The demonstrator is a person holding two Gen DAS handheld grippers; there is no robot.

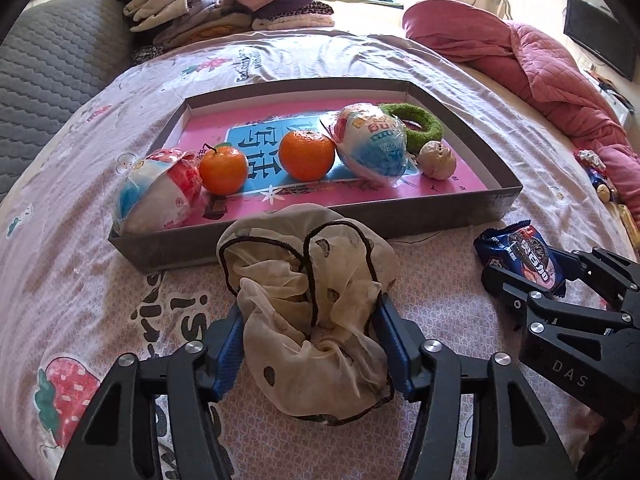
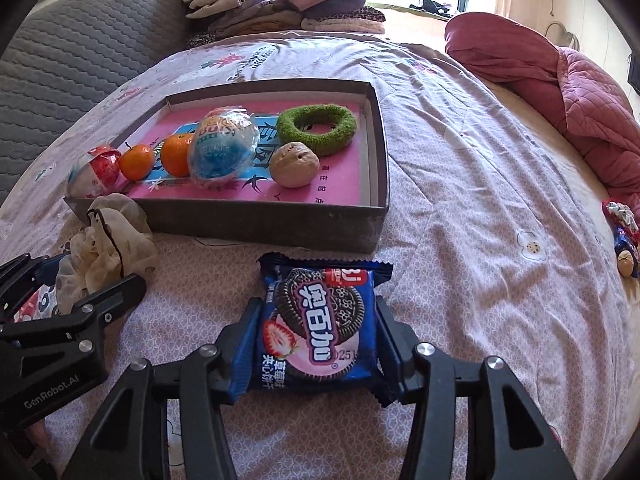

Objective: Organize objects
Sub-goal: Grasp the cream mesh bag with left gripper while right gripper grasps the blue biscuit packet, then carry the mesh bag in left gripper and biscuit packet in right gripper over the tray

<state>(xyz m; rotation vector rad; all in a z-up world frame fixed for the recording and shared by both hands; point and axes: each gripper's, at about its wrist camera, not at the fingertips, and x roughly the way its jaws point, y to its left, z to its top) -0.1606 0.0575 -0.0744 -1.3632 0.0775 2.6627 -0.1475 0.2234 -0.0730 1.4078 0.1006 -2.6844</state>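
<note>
On the bedspread, in front of the grey cardboard box (image 1: 440, 220), lies a crumpled cream cloth with black trim (image 1: 308, 300). My left gripper (image 1: 312, 344) has its blue pads pressed against both sides of this cloth. To the right lies a blue sandwich-cookie packet (image 2: 316, 332), and my right gripper (image 2: 316, 336) is shut on its two side edges. Inside the box are two oranges (image 1: 223, 168) (image 1: 307, 155), two wrapped egg-shaped snacks (image 1: 160, 196) (image 1: 374, 142), a green fuzzy ring (image 2: 316, 126) and a beige wrinkled ball (image 2: 294, 165).
Folded clothes (image 1: 224, 4) are piled at the far side of the bed. A pink quilt (image 1: 552, 76) is bunched along the right. Small wrapped items (image 2: 624, 236) lie at the right edge. A grey quilted headboard (image 1: 48, 76) stands on the left.
</note>
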